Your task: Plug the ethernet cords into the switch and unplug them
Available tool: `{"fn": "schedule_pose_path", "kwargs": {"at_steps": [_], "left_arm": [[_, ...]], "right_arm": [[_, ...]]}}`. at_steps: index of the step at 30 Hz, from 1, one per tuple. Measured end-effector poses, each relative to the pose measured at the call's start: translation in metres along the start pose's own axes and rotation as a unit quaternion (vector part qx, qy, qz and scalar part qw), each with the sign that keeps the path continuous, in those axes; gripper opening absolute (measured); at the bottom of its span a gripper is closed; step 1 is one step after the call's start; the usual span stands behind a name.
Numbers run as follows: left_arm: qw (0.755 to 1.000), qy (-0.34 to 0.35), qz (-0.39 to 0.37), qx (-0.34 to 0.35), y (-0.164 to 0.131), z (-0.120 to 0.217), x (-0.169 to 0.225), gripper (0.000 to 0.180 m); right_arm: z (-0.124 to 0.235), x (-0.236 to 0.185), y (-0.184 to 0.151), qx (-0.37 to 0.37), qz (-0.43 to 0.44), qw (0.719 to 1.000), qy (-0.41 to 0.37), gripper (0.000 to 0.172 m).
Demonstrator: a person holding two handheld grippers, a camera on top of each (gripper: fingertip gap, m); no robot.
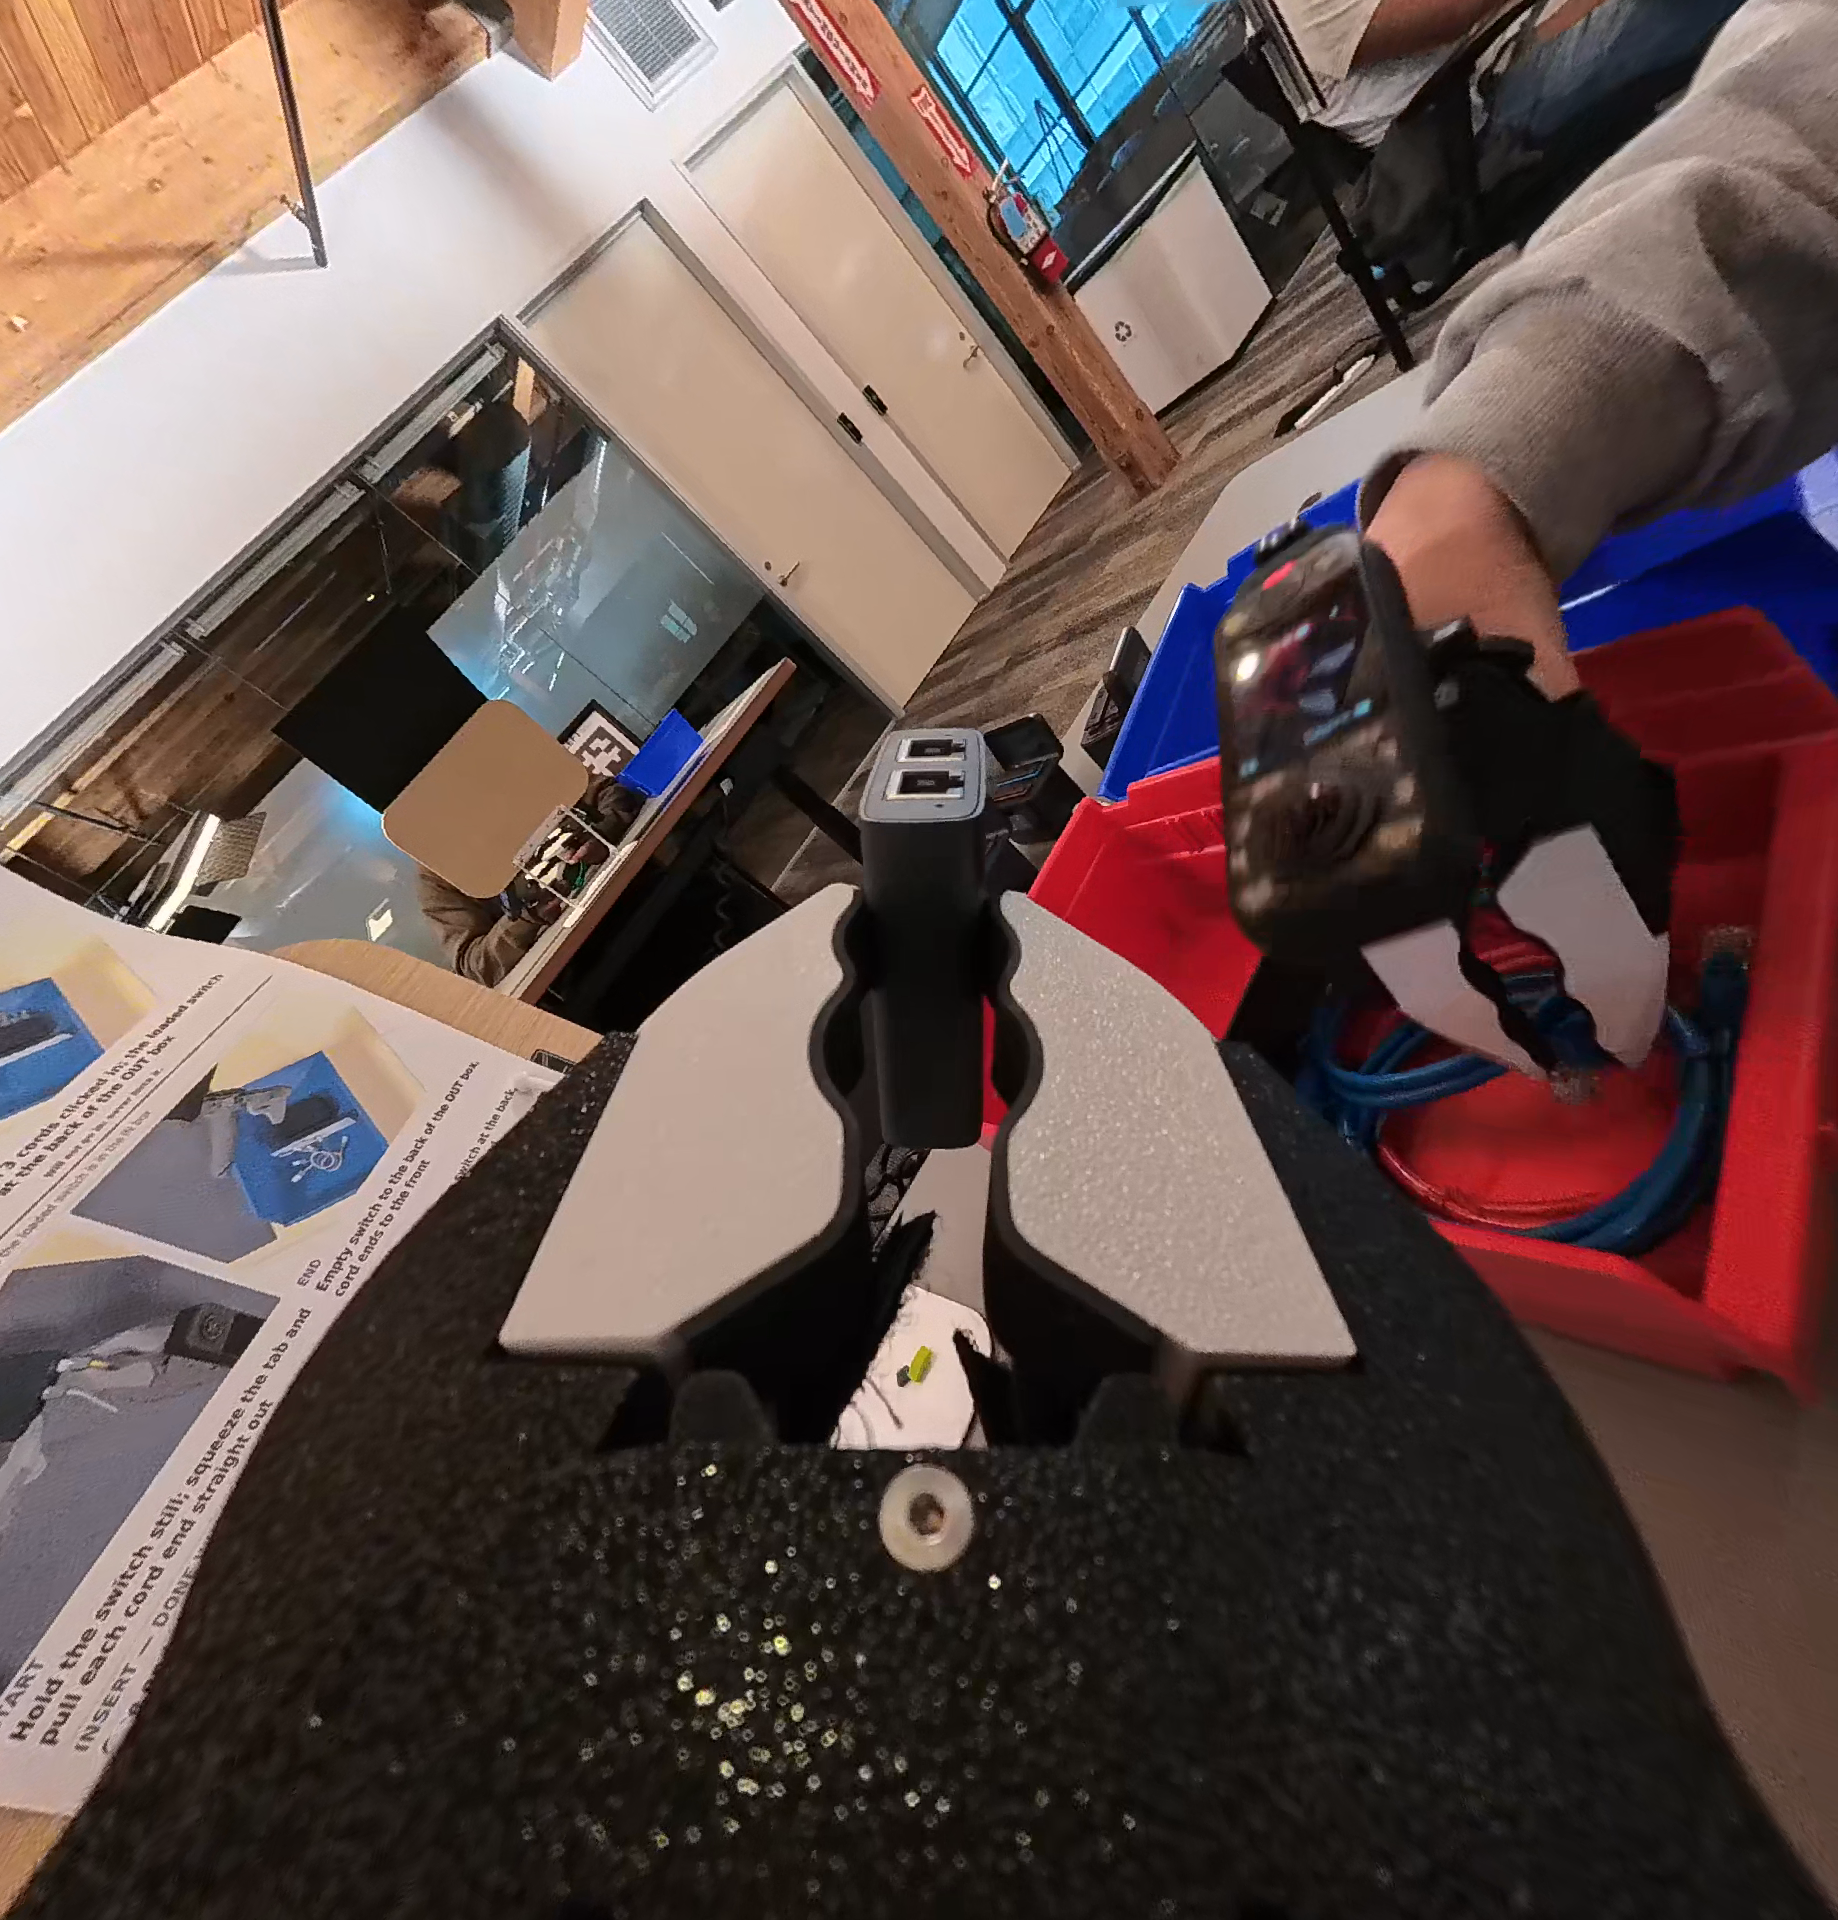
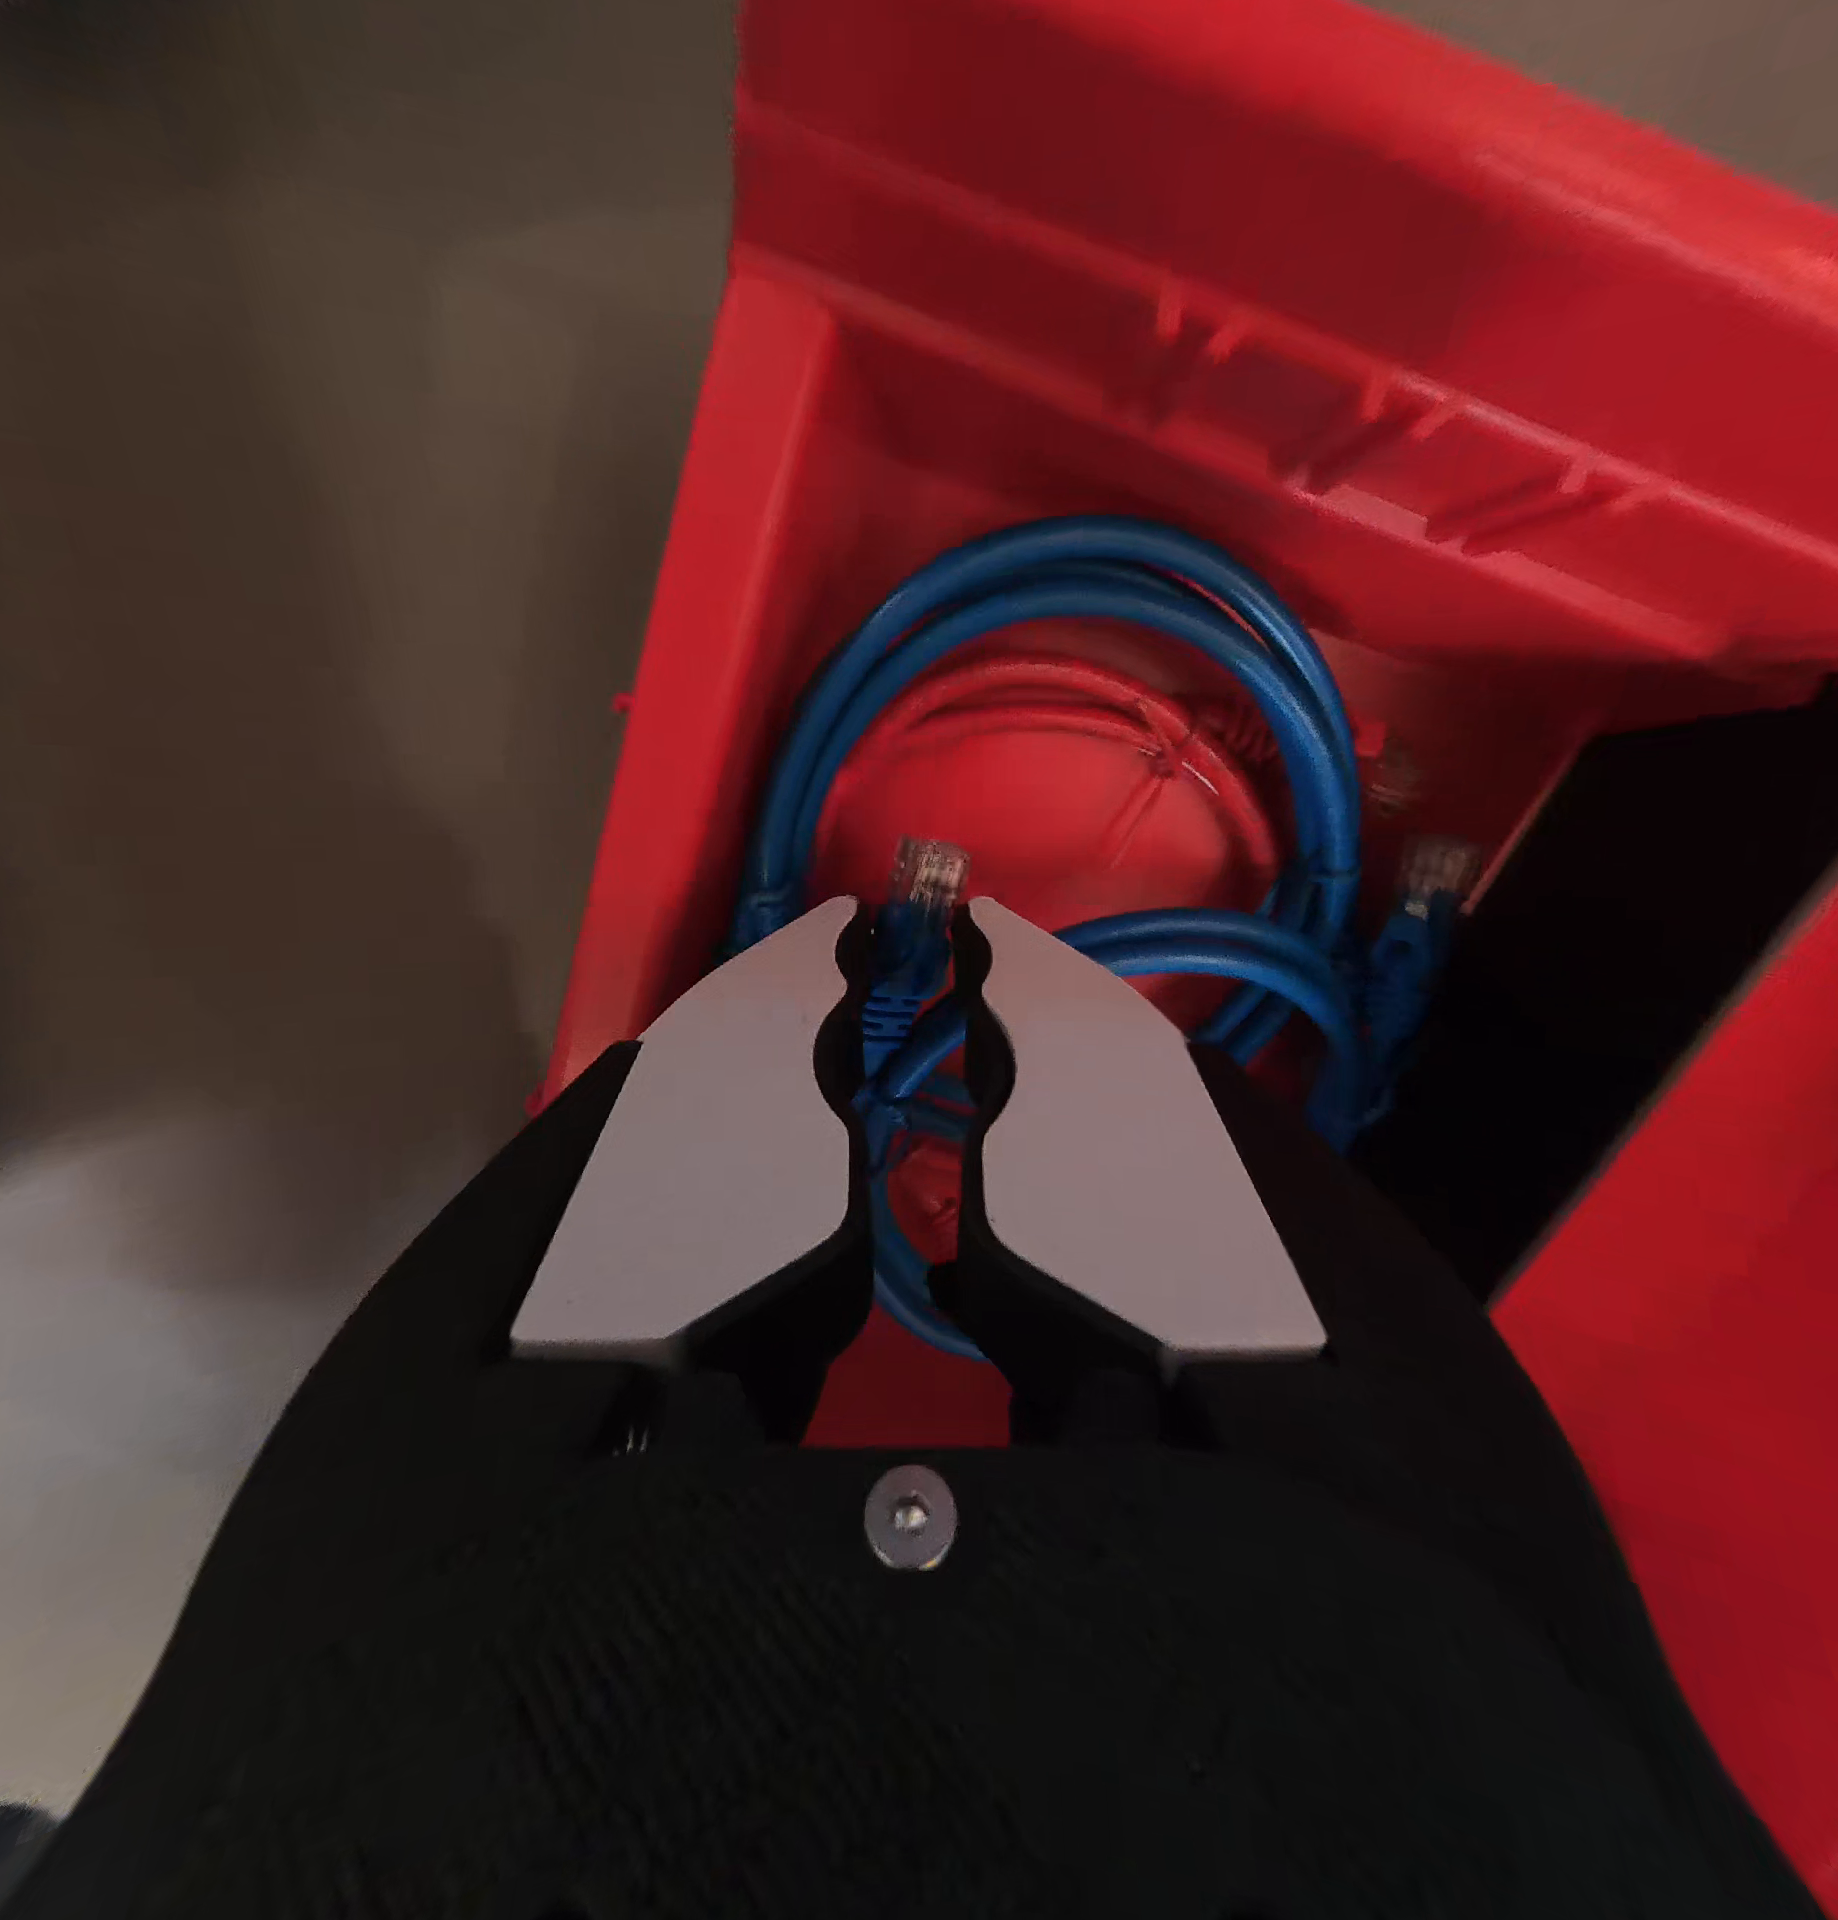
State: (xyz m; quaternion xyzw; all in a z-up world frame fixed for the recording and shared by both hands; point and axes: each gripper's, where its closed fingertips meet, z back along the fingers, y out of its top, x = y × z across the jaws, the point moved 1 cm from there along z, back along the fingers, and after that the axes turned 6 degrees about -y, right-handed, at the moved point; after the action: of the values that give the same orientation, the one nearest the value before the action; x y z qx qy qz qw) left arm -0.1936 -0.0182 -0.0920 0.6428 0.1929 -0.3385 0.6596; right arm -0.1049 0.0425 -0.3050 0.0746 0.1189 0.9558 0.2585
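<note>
Left tongs (image 1: 920,935) clamp the black switch (image 1: 920,935); right tongs (image 2: 910,935) pinch a blue cord (image 2: 899,977) plug inside the red bin (image 2: 1310,416), where coiled loops may snag on lifting.

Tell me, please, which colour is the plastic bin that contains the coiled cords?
Red. The plastic bin shows best in the right wrist view.

Printed text on instruction sheet (image 1: 167,1195); red beam signs (image 1: 941,130).

Left gripper (image 1: 923,935): speckled black body, two pale grey wedge-shaped fingers (image 1: 728,1122) with scalloped black inner edges, one silver screw (image 1: 927,1525) at centre. Right gripper (image 2: 913,914): same build; its holder wears a grey sleeve (image 1: 1663,343)
</note>
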Motion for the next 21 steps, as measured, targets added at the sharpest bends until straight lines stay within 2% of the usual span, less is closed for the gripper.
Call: {"fn": "schedule_pose_path", "kwargs": {"at_steps": [5, 8, 11, 16, 21], "left_arm": [[1.0, 0.005, -0.001, 0.009, 0.002, 0.002, -0.001, 0.021], [1.0, 0.004, -0.002, 0.017, 0.005, 0.001, -0.001, 0.02], [1.0, -0.003, -0.004, 0.023, 0.008, -0.002, 0.001, 0.02], [0.999, -0.024, -0.015, 0.031, 0.016, -0.012, 0.009, 0.02], [0.994, -0.075, -0.034, 0.071, 0.039, -0.029, 0.028, 0.021]], "right_arm": [[0.057, 0.012, 0.006, 0.125, -0.006, 0.986, -0.112, 0.013], [0.106, 0.02, 0.01, 0.208, -0.004, 0.96, -0.188, 0.013], [0.15, 0.025, 0.008, 0.248, 0.011, 0.931, -0.266, 0.013], [0.203, 0.0, -0.002, 0.254, 0.009, 0.91, -0.328, 0.012], [0.229, -0.055, -0.034, 0.198, -0.028, 0.907, -0.371, 0.013]]}}
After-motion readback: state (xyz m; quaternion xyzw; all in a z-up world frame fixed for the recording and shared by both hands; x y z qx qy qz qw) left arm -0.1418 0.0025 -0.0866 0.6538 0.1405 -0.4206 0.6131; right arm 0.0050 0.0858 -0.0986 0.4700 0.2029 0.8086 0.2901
